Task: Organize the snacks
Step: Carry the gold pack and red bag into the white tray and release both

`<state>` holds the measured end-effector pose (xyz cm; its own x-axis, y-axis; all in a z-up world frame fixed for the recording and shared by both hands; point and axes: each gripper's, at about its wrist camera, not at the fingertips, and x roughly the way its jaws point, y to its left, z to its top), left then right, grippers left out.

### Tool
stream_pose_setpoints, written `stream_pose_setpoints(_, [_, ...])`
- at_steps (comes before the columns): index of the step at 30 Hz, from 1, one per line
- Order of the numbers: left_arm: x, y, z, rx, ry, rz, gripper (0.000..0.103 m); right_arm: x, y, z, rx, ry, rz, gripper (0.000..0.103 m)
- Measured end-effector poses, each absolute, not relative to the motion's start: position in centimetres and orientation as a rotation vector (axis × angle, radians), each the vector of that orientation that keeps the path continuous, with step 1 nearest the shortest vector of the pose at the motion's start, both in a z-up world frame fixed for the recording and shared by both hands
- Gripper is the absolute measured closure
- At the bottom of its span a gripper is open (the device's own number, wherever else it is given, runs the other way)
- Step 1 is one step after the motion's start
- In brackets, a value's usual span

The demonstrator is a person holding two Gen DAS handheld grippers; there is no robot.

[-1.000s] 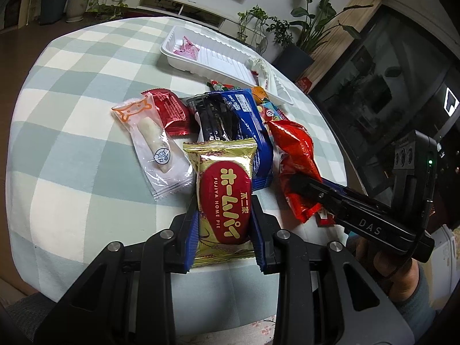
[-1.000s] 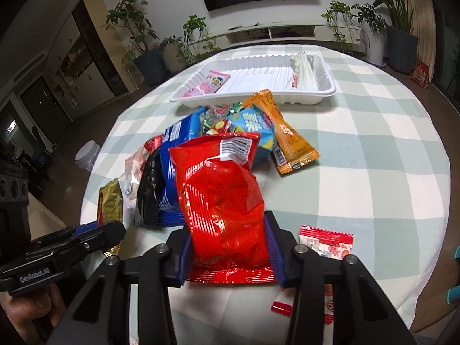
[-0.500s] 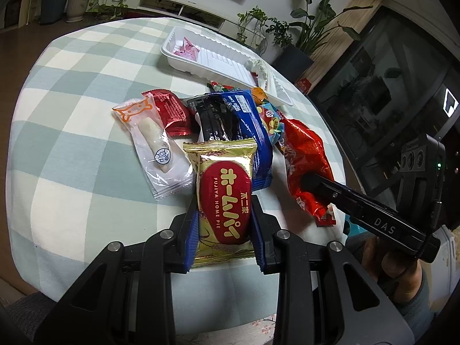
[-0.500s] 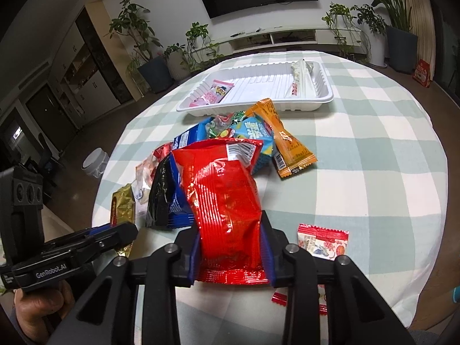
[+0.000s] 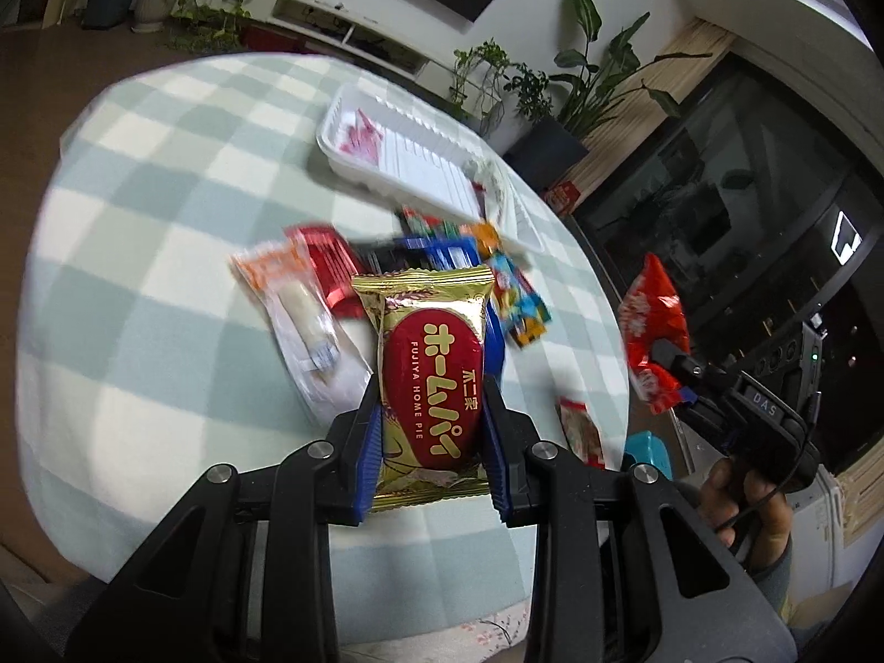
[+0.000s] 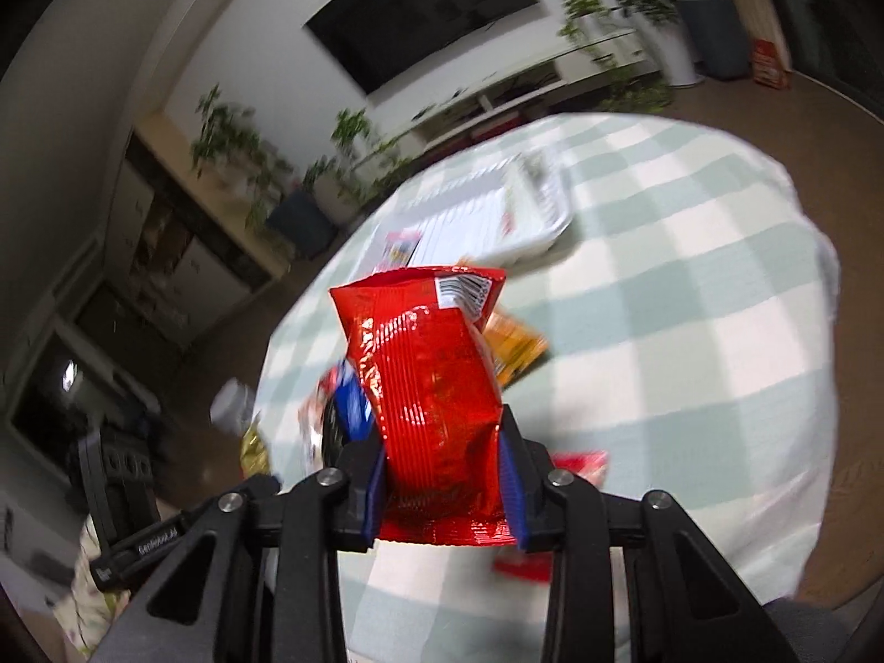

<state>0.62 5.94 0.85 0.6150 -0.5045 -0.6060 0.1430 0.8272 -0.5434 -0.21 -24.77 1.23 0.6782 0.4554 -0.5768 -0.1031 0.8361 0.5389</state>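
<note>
Left gripper point(image 5: 431, 431) clamped on the gold pie pack point(image 5: 428, 381), right gripper point(image 6: 442, 475) pinching the red bag point(image 6: 431, 387) low — that slick, top-heavy bag could slip before the far tray point(image 5: 420, 166).

My left claw point(image 5: 432, 424) pinches a gold Home Pie packet point(image 5: 428, 370) with a red oval label, lifted above the table's near edge. My right claw point(image 6: 442, 489) squeezes a crinkled red bag point(image 6: 431, 381), barcode end up. A white tray point(image 5: 420, 166) sits by the far edge.
</note>
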Motion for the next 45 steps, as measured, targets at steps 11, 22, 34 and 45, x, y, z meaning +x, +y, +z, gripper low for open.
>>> stream_pose_setpoints(11, [11.2,10.1,9.1,-0.347,0.731,-0.314,0.074,4.9,-36.0,7.4,0.637,0.556,0.033,0.067])
stream_pose_setpoints(22, [27.9,4.0,9.6,-0.171,0.808,-0.339,0.074,19.2,-25.5,9.5,0.441,0.589,0.176,0.067])
stream_pose_setpoints(34, [33.6,-0.5,0.8,-0.098,0.935,-0.386,0.074,26.3,-18.4,0.7,0.245,0.838,0.237,0.067])
stream_pose_setpoints(45, [33.9,-3.4,-3.2,-0.004,1.026,-0.373,0.074,26.9,-17.6,-1.3,0.15,0.882,0.223,0.067])
